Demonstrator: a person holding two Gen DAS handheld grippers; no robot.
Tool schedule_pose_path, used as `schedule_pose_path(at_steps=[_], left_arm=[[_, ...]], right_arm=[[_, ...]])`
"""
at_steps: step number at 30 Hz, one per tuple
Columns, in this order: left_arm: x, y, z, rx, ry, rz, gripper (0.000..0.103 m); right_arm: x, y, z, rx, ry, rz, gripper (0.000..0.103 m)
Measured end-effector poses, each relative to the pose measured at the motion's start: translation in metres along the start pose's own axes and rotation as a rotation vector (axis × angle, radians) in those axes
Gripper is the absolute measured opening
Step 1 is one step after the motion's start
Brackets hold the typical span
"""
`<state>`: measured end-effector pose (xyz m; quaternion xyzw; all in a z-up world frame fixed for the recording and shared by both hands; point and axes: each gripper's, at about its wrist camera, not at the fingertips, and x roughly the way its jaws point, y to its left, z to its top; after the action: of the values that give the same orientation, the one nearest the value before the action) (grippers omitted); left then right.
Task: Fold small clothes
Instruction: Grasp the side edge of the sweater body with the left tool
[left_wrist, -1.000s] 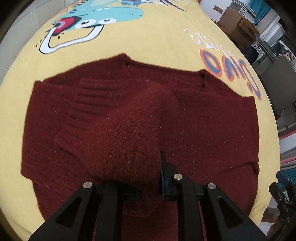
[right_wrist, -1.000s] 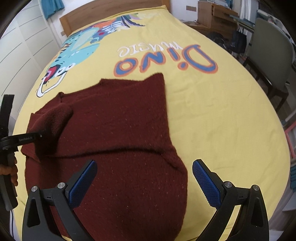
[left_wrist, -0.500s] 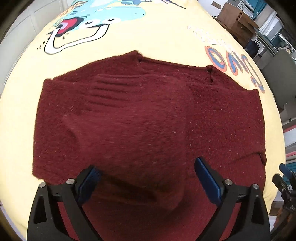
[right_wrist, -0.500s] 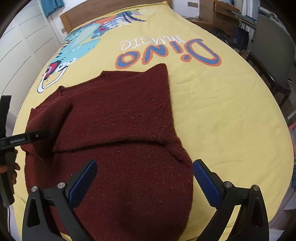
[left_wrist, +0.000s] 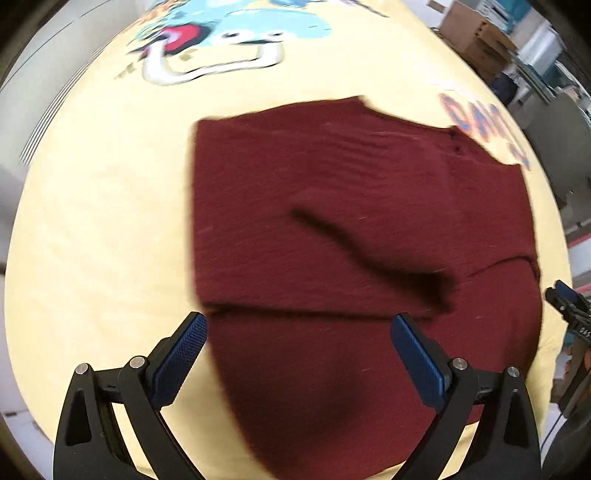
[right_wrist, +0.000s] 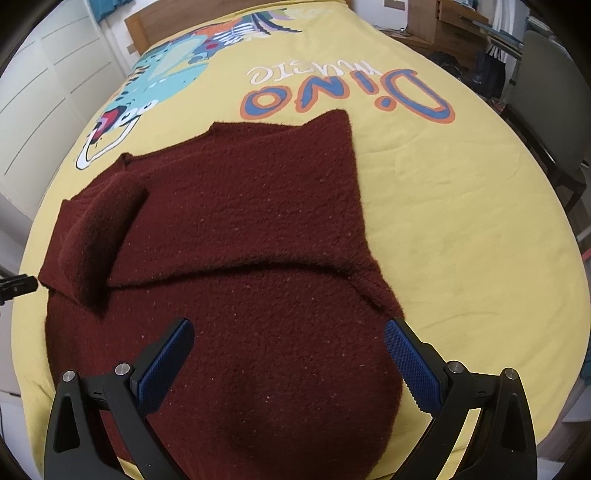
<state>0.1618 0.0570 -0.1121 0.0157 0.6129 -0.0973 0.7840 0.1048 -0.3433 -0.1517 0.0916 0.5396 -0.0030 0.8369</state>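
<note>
On the yellow bed (right_wrist: 461, 221) we note a dark red sweater (right_wrist: 251, 229), one sleeve folded across it. Left gripper (left_wrist: 299, 343) spread wide, holding nothing, above the sweater's edge; right gripper (right_wrist: 288, 347) likewise agape over it.

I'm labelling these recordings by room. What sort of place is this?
Most likely a bedroom. A dark red sweater lies on a bed with a yellow dinosaur-print cover and a wooden headboard; white panelled wardrobe doors stand alongside, and a chair sits near wooden furniture.
</note>
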Motion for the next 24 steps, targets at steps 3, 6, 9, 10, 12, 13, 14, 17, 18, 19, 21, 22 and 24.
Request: schedule_pose_path(at_steps=[3, 6, 9, 10, 12, 13, 14, 17, 18, 19, 21, 22, 24], left_arm=[[0.011, 0.024, -0.006, -0.038, 0.013, 0.042, 0.098], [0.026, 0.041, -0.011, -0.087, 0.015, 0.031, 0.097], [0.042, 0.045, -0.013, -0.089, 0.015, 0.053, 0.096], [0.047, 0.045, -0.013, -0.083, 0.005, 0.055, 0.094], [0.053, 0.043, -0.012, -0.078, -0.015, 0.054, 0.09], [0.056, 0.042, -0.01, -0.08, -0.026, 0.049, 0.086], [0.058, 0.042, -0.008, -0.084, -0.033, 0.045, 0.084], [0.064, 0.038, -0.003, -0.086, -0.047, 0.032, 0.077], [0.066, 0.035, 0.0, -0.075, -0.052, 0.028, 0.075], [0.067, 0.03, 0.002, -0.061, -0.058, 0.023, 0.07], [0.066, 0.026, 0.003, -0.058, -0.073, -0.004, 0.061], [0.067, 0.025, 0.004, -0.058, -0.075, -0.016, 0.054], [0.068, 0.021, 0.006, -0.05, -0.076, -0.03, 0.045]], right_arm=[[0.004, 0.007, 0.0, -0.013, 0.013, 0.0, 0.102], [0.008, 0.012, -0.002, -0.023, 0.024, 0.0, 0.102], [0.013, 0.018, -0.003, -0.027, 0.04, -0.005, 0.102], [0.014, 0.019, -0.004, -0.032, 0.045, -0.01, 0.102], [0.017, 0.023, -0.005, -0.05, 0.058, -0.023, 0.102], [0.019, 0.026, -0.007, -0.064, 0.065, -0.03, 0.102], [0.02, 0.028, -0.007, -0.073, 0.071, -0.036, 0.102], [0.022, 0.034, -0.007, -0.089, 0.08, -0.05, 0.102], [0.022, 0.038, -0.006, -0.094, 0.079, -0.056, 0.102], [0.022, 0.041, -0.004, -0.099, 0.076, -0.058, 0.102], [0.02, 0.052, 0.001, -0.119, 0.068, -0.059, 0.102], [0.019, 0.059, 0.006, -0.134, 0.064, -0.056, 0.102], [0.015, 0.077, 0.014, -0.166, 0.05, -0.043, 0.102]])
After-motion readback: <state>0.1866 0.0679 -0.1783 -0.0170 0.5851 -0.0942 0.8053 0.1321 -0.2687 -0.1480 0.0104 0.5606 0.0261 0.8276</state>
